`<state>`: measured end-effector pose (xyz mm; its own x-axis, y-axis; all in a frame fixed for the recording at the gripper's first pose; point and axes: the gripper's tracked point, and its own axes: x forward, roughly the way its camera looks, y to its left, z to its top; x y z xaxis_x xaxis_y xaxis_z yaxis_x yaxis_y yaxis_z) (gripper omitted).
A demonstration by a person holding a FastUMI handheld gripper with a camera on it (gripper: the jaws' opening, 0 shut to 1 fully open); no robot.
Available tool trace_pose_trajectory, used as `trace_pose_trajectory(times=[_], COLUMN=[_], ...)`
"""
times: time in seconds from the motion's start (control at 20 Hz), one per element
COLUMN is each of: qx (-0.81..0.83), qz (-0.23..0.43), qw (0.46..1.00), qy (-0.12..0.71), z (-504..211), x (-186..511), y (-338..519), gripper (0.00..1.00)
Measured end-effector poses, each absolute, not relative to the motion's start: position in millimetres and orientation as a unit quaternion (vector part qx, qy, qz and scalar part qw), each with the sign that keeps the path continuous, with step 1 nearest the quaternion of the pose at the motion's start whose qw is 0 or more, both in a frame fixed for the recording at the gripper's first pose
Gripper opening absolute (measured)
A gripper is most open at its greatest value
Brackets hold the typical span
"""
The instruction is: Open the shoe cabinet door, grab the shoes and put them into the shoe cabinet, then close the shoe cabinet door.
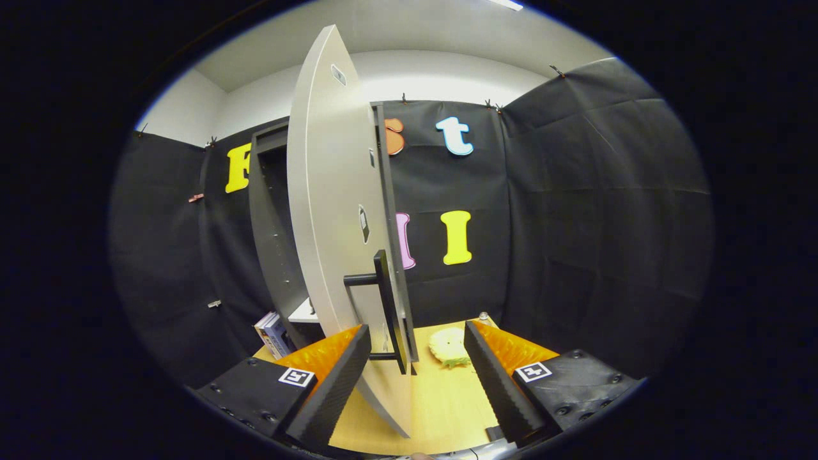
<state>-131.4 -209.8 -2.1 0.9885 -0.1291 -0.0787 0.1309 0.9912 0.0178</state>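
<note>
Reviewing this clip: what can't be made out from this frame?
- Cabinet interior: the open door covers most of it, and what shows is dark; shelves and contents unclear.
- Yellow item on the table: too small and distorted to identify.
- Boxed items beside the cabinet: partly behind a finger.
- Hand-held gripper: open, door handle between fingers, contact unclear.
</note>
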Motion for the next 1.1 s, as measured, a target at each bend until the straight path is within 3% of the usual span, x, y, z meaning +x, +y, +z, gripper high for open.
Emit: trace_pose_trajectory(times=[0.6, 1.1], qx=[0.03, 0.022], qz=[0.008, 0.009], qw=[0.999, 0.999], qy=[0.03, 0.034], z=[-13, -23], x=[-61, -36], y=[-42, -6], gripper=[0.98, 0.98])
